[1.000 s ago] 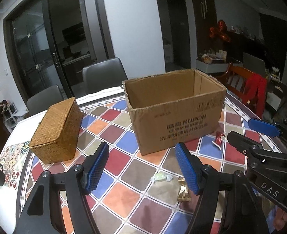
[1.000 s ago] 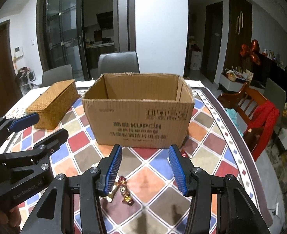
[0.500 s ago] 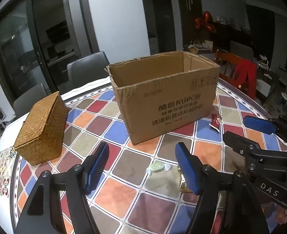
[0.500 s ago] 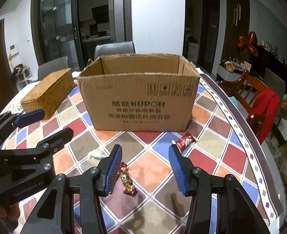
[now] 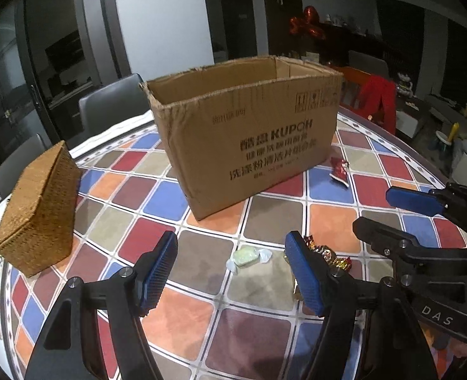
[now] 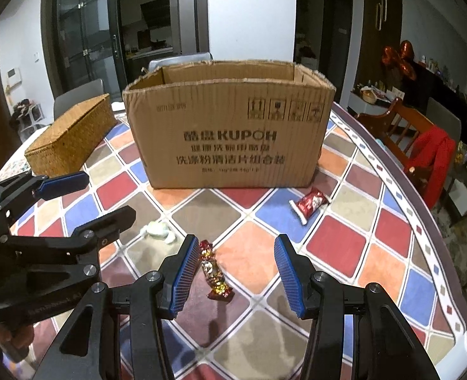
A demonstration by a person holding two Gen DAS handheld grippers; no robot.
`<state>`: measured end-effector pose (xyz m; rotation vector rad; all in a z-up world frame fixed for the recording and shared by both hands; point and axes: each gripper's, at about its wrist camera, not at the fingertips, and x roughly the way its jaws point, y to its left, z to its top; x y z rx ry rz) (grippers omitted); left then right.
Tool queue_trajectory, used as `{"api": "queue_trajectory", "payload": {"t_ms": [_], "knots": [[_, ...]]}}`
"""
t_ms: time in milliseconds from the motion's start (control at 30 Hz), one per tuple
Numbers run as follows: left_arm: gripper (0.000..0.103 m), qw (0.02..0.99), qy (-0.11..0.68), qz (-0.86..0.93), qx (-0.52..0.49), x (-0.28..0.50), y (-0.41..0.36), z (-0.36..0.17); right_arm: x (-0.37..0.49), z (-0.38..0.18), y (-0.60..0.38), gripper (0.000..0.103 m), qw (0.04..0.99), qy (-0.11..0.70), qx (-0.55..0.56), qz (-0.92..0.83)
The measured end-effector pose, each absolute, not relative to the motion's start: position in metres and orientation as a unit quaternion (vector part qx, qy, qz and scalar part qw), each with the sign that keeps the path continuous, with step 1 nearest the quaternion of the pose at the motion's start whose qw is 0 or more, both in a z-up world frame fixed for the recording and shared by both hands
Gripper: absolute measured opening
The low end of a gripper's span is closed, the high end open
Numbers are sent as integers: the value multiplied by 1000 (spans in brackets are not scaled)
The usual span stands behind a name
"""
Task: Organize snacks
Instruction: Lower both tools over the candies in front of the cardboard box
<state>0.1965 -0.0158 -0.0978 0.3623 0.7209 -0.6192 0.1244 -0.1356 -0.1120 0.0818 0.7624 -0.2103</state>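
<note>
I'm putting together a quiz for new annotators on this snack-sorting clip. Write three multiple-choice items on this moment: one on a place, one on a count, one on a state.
1. Where is the woven basket? A) left of the cardboard box B) inside it C) on a chair
2. How many wrapped snacks lie on the table? A) one B) three C) six
3. How is the right gripper? A) shut on a candy B) open, empty C) out of view

Answers: 1 A, the basket stands apart at the box's left. 2 B: pale green candy, red-gold candy, red packet. 3 B, its fingers stand apart above the table, the red-gold candy unpinched.
</note>
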Motion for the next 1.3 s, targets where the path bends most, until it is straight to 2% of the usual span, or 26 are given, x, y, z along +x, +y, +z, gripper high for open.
{"api": "queue_trajectory", "payload": {"t_ms": [500,867,1133,1300], "knots": [[67,832,384,-349,196,221,-24,-134,143,-148,-138,51,899,423,62,-97],[58,804,410,-380,203,237,-34,-155,153,-167,-140,51,884,452,78,-90],[42,789,420,-393,217,247,-39,-169,162,-175,-137,48,882,457,72,-86],[30,791,413,-397,215,248,-39,-168,168,-175,-137,39,885,453,64,-89]]}}
